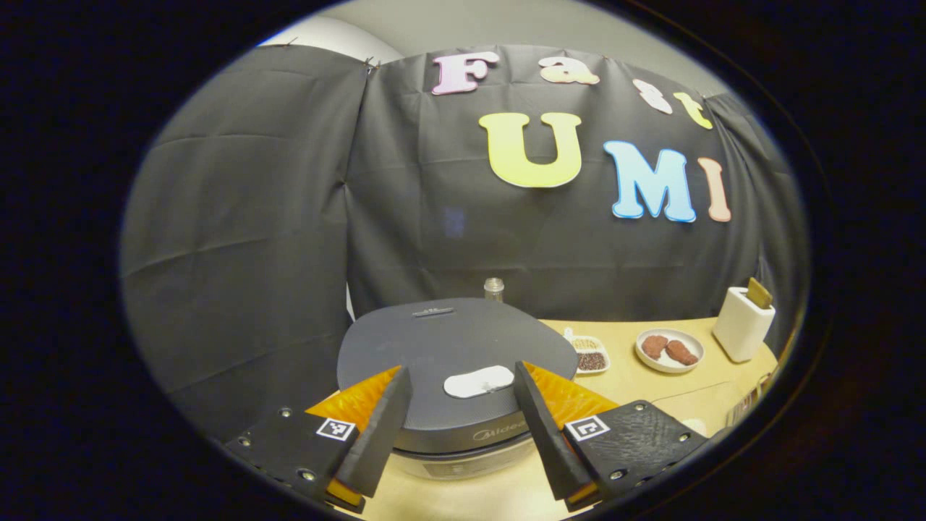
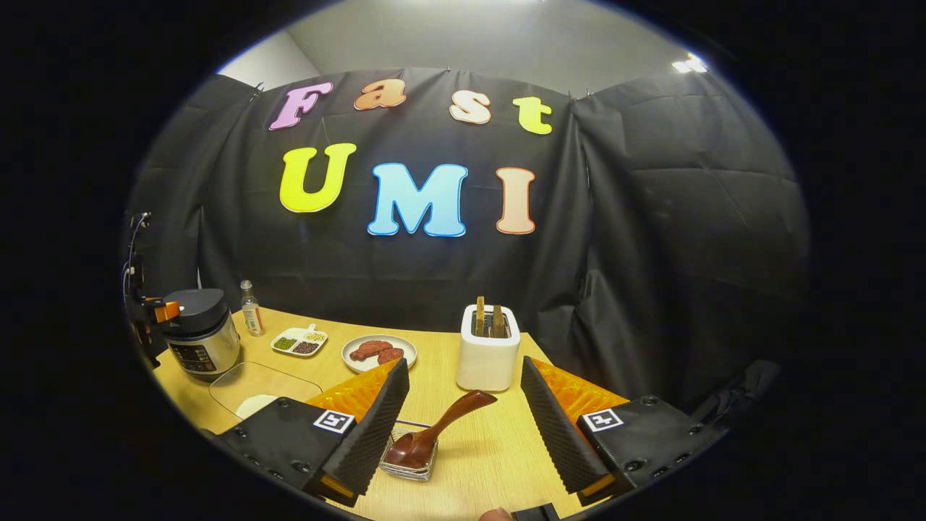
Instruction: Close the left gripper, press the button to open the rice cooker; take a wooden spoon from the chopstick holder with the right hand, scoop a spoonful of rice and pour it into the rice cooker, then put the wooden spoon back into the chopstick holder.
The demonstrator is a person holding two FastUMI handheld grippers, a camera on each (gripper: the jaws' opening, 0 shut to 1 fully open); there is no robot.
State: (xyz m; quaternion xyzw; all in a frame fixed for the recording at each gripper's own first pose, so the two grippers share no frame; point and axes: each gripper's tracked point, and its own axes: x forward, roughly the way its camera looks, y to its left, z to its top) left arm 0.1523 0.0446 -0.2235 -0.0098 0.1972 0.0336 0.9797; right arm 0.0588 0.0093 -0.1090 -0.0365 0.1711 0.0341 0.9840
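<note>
The rice cooker [image 1: 456,376] sits right ahead of the left gripper [image 1: 463,427], its dark lid down, and the pale button [image 1: 478,381] on that lid lies between the two fingers, which stand spread wide with nothing in them and, as far as I can see, not touching the lid. Beyond the cooker, off to the gripper's right on the wooden table [image 1: 651,391], come a small divided dish of grains [image 1: 589,354], then a plate with two brown pieces [image 1: 669,349], then a white toaster [image 1: 743,323] near the cloth wall. A small bottle [image 1: 493,289] peeks up behind the lid.

Over on the other side, the right gripper [image 2: 463,427] is likewise released, fingers well apart. Just ahead of it and a little toward its left finger, the wooden spoon [image 2: 434,430] lies with its bowl in a small clear holder [image 2: 412,463] and its handle tilting up and away between the fingers. Beyond the spoon stands the toaster with two slices in it. Farther to the gripper's left are the plate and the dish, a clear tray [image 2: 260,387] holding something white, the bottle and the cooker, with the other gripper beside the cooker at the far edge.
</note>
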